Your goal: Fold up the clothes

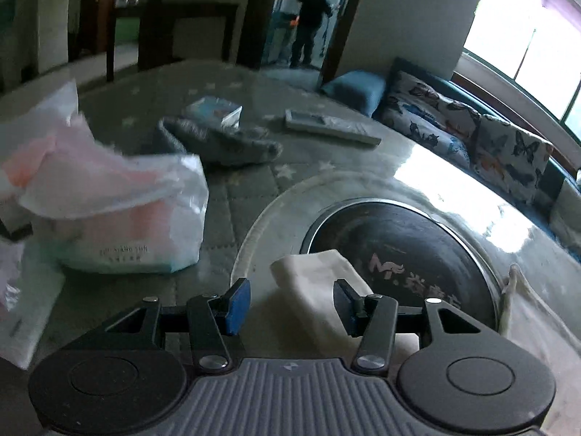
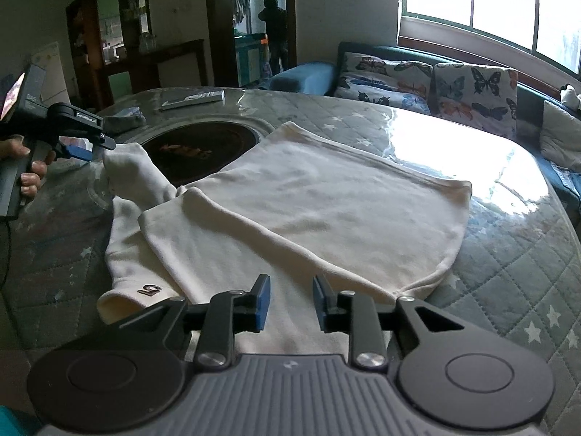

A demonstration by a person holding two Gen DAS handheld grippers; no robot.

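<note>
Cream-white clothing, a soft knit top (image 2: 290, 196), lies spread over a quilted grey-green surface (image 2: 508, 272) printed with pale stars and covered by a glossy clear sheet. The garment's body is partly folded: one broad flap is laid over the layer beneath, with a rounded fold edge on the left and a straight hem at the far side. A cuff at the near left carries a small dark label with light lettering (image 2: 149, 290). One sleeve (image 2: 134, 174) stretches up and to the left, partly over a round black inset (image 2: 196, 149) rimmed in metal in the middle of the surface.

In the right wrist view, the left hand-held gripper (image 2: 95, 150), held by a person's hand (image 2: 31, 174), is at the tip of that sleeve; whether it pinches the fabric cannot be told. In its own view its blue pads stand well apart with the sleeve end (image 1: 312, 276) lying between and below them, untouched.

The right hand-held gripper (image 2: 291, 303) hovers over the near edge of the garment, its jaws parted with a gap and nothing clamped.

A white plastic bag (image 1: 109, 203) with pink contents, a grey folded cloth (image 1: 225, 141) and a flat remote-like object (image 1: 330, 127) sit farther off on the surface. Butterfly-patterned cushions (image 2: 428, 83) line a sofa under a bright window.
</note>
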